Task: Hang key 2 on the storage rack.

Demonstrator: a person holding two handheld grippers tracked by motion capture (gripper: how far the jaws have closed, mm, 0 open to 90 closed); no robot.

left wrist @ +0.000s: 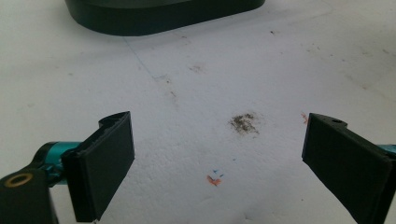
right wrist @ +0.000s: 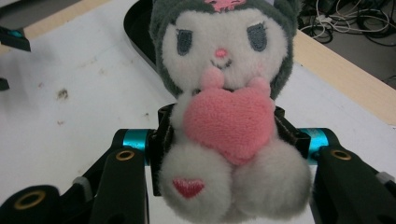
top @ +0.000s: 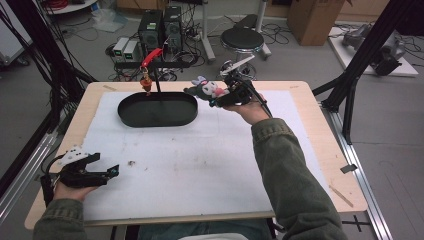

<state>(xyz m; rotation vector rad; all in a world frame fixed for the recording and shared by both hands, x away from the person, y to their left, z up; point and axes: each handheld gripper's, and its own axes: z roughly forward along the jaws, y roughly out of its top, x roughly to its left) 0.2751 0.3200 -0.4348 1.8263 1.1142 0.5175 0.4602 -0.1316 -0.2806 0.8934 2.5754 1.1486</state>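
High view: we see the right hand-held gripper (top: 226, 94) held up over the far part of the bench (top: 320, 150), just right of the dark oval tray (top: 157, 110). A plush toy (top: 206, 89) sits between its jaws, head toward the tray, apparently clear of the white mat (top: 200, 160). The left hand-held gripper (top: 111, 171) rests low at the near left edge of the mat, jaws spread, nothing between them. Well apart from the toy. A red-handled stand (top: 149, 67) rises at the tray's far rim; its base is hard to make out.

Left gripper view: we note both jaws wide apart over stained mat, with a dark smudge (left wrist: 243, 122) between them. The tray's wall (left wrist: 163, 18) is cut off at the top edge.

Right gripper view: the toy (right wrist: 224, 107) fills the middle, pinched at the waist by the closed jaws, pink heart facing us. Its ears are cut off at the top, and it hides the jaw pads. The tray rim (right wrist: 137, 28) shows behind it.
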